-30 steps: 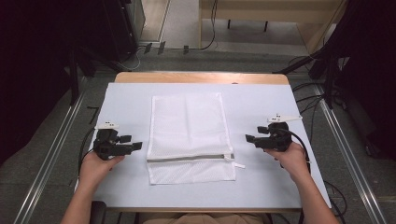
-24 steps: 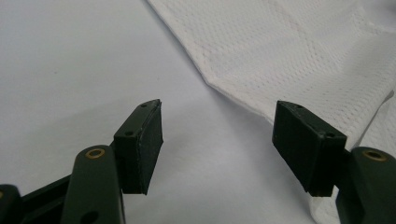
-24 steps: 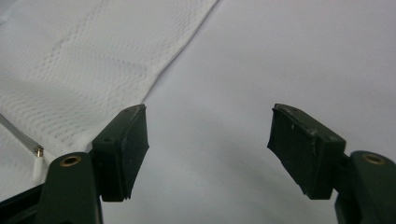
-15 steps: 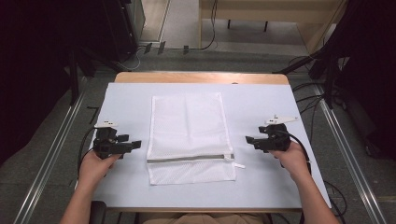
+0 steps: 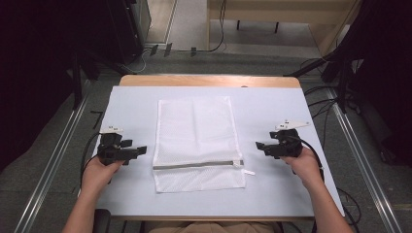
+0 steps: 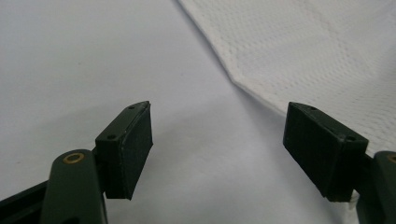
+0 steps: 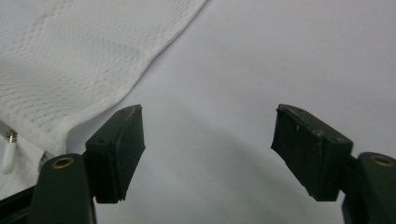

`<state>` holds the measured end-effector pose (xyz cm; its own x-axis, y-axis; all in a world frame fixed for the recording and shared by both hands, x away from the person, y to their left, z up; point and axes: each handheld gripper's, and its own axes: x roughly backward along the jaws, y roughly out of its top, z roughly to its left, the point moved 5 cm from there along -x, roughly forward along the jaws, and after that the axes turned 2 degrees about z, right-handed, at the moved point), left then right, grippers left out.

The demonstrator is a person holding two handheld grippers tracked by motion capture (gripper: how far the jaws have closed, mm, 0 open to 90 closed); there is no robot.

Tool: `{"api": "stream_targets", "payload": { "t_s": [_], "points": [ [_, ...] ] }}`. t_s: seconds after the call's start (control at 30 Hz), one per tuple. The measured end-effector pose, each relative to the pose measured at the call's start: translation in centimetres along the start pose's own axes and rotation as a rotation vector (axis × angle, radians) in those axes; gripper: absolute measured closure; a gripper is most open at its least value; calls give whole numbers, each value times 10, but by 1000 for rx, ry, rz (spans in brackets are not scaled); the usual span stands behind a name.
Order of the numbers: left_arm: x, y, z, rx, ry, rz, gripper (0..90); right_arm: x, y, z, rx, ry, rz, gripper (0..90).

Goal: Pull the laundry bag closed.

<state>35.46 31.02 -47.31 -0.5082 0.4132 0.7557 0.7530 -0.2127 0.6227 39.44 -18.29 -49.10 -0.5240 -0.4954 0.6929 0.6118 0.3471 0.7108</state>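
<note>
So I've got a white mesh laundry bag (image 5: 195, 143) lying flat in the middle of the table (image 5: 272, 111), on the pale blue-grey cover, long way pointing away from me. A grey zipper (image 5: 197, 165) runs straight across it near my end, and its little white pull tab (image 5: 248, 172) sticks out just past the bag's right edge.

My left gripper (image 5: 141, 150) sits just off the bag's left edge, jaws pointing in at it. They've just been spreading apart and now stand wide with only bare table between the pads; in the left gripper view the bag's edge (image 6: 299, 60) runs just ahead.

My right gripper (image 5: 258, 145) mirrors that on the other side, near the zipper end. Its jaws have just been widening too, nothing between them. In the right gripper view the bag (image 7: 79, 60) lies off to the left, with the pull tab (image 7: 8, 158) at the edge.
</note>
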Motion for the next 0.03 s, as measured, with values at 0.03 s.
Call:
{"api": "stream_targets", "payload": {
  "t_s": [0.03],
  "points": [
    [-1,0,1,0,9,-2,235,-1,-1,-1,3,-4,4,229]
  ]
}}
